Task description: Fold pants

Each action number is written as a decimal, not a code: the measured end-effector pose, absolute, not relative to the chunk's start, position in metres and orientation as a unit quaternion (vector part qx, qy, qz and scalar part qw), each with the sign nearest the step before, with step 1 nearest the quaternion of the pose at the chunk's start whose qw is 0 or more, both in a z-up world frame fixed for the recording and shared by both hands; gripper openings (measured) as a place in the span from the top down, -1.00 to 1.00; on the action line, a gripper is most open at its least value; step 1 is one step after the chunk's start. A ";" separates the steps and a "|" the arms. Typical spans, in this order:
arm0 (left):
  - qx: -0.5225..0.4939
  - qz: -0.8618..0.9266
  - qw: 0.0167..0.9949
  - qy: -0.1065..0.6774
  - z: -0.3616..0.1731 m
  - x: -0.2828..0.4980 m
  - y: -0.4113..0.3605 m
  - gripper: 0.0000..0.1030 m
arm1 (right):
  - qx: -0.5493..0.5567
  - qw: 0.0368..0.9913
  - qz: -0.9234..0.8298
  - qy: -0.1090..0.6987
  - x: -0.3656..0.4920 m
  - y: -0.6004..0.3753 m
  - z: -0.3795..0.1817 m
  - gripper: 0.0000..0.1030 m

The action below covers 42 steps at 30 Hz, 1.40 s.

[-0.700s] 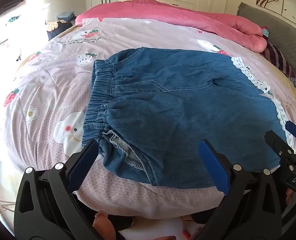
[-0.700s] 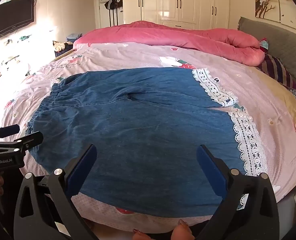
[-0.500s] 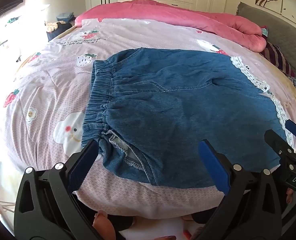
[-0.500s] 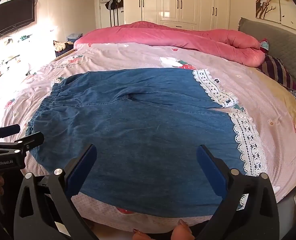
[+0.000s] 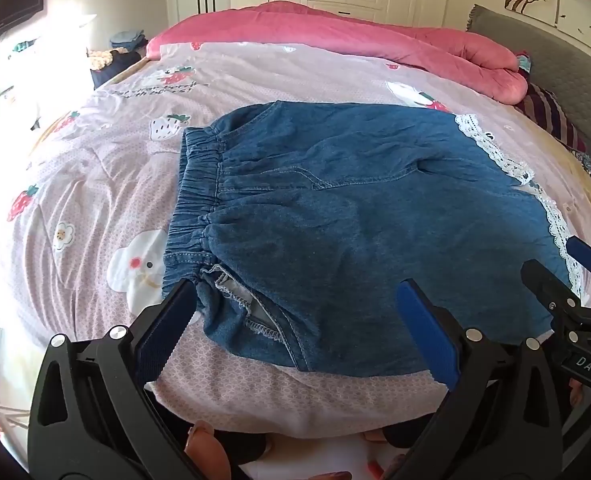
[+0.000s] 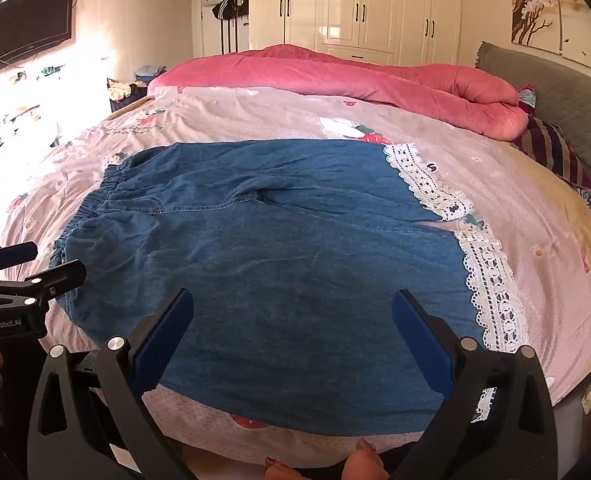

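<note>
Pants (image 5: 335, 232) lie flat on the bed (image 5: 95, 184), just beyond both grippers, left (image 5: 295, 320) and right (image 6: 293, 328), jaws wide apart, empty.

We see strong daylight flooding in from nine o'clock in both views, blowing the bedsheet (image 5: 95, 184) out to white there. The centre is sharp and evenly lit. Fisheye bending curves the edges, and the corners go black.
</note>
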<state>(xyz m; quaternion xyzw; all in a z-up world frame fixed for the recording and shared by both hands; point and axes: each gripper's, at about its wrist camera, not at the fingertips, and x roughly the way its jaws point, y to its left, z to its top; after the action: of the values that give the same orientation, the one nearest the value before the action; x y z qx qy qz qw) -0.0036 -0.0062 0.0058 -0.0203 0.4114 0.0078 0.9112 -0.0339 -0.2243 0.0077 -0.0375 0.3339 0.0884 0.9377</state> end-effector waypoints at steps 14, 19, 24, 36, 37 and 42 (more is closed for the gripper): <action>-0.018 0.004 0.911 0.413 0.007 -0.002 -0.008 -0.82 | -0.031 0.937 0.087 0.336 -0.034 -0.223 0.008 -0.92; -0.018 0.004 0.911 0.412 0.007 -0.003 -0.008 -0.82 | -0.033 0.938 0.087 0.335 -0.034 -0.223 0.008 -0.92; -0.017 0.006 0.912 0.411 0.006 -0.003 -0.008 -0.82 | -0.035 0.938 0.088 0.335 -0.034 -0.222 0.007 -0.92; -0.015 0.007 0.912 0.410 0.006 -0.002 -0.006 -0.82 | -0.033 0.937 0.089 0.335 -0.031 -0.223 0.007 -0.92; -0.015 0.007 0.911 0.411 0.005 -0.002 -0.006 -0.82 | -0.033 0.937 0.089 0.336 -0.031 -0.222 0.007 -0.92; -0.016 0.007 0.911 0.412 0.005 -0.001 -0.006 -0.82 | -0.036 0.935 0.092 0.340 -0.029 -0.219 0.004 -0.92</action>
<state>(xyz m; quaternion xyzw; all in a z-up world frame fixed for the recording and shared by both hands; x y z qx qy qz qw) -0.0012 -0.0062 0.0049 -0.0165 0.4124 0.0071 0.9108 -0.0291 -0.2187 0.0038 -0.0362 0.3404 0.0924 0.9350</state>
